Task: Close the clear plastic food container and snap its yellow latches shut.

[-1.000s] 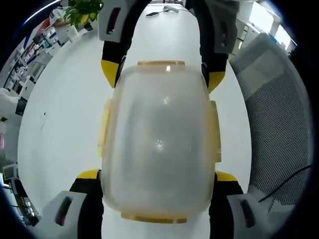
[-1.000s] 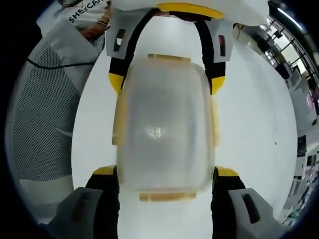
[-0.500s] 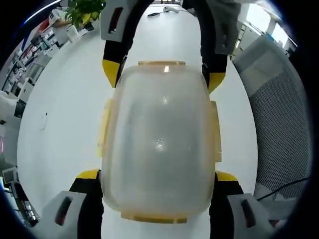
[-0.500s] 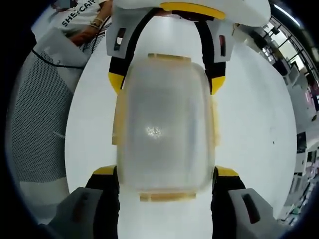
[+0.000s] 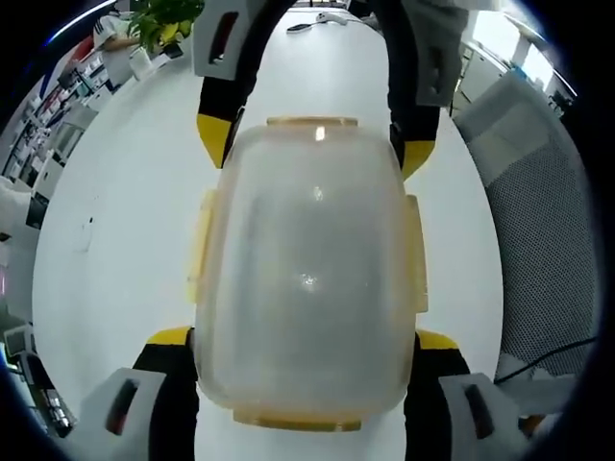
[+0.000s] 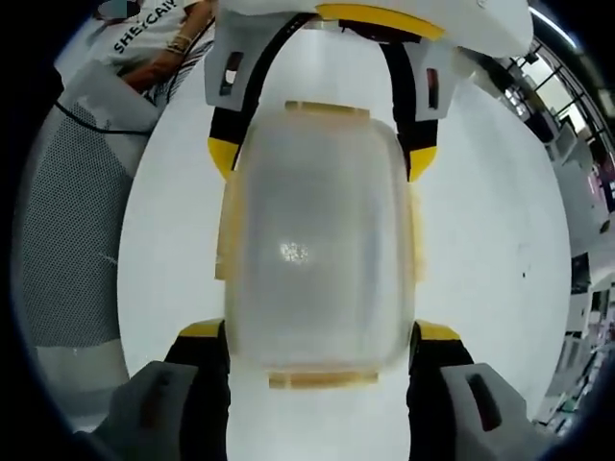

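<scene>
**Clear container held between two opposed grippers above a white table**

Left gripper view: the clear plastic food container (image 5: pixel 307 279) lies lengthwise between the jaws of the left gripper (image 5: pixel 304 344), whose yellow-tipped black jaws touch its two long sides near the lower end; the jaws are clamped on the container. At the far end the right gripper (image 5: pixel 313 144) enters from the top, its yellow tips pressed against the container's upper corners.

Right gripper view: the same arrangement is seen from the opposite end. The right gripper (image 6: pixel 321 338) clamps the container (image 6: pixel 317 245) at its near end, and the left gripper (image 6: pixel 317 158) grips the far end.

The container is a rounded rectangular box of frosted, translucent plastic with a small glare spot at its middle. Yellow latches (image 5: pixel 298 420) line all four edges and lie flat against the rim. Whether anything is inside cannot be told through the cloudy wall.

Beneath it lies a smooth white table (image 5: pixel 125 211). A grey mesh chair (image 5: pixel 538 250) stands beside the table, and a potted plant (image 5: pixel 159 21) sits at its far end.
</scene>
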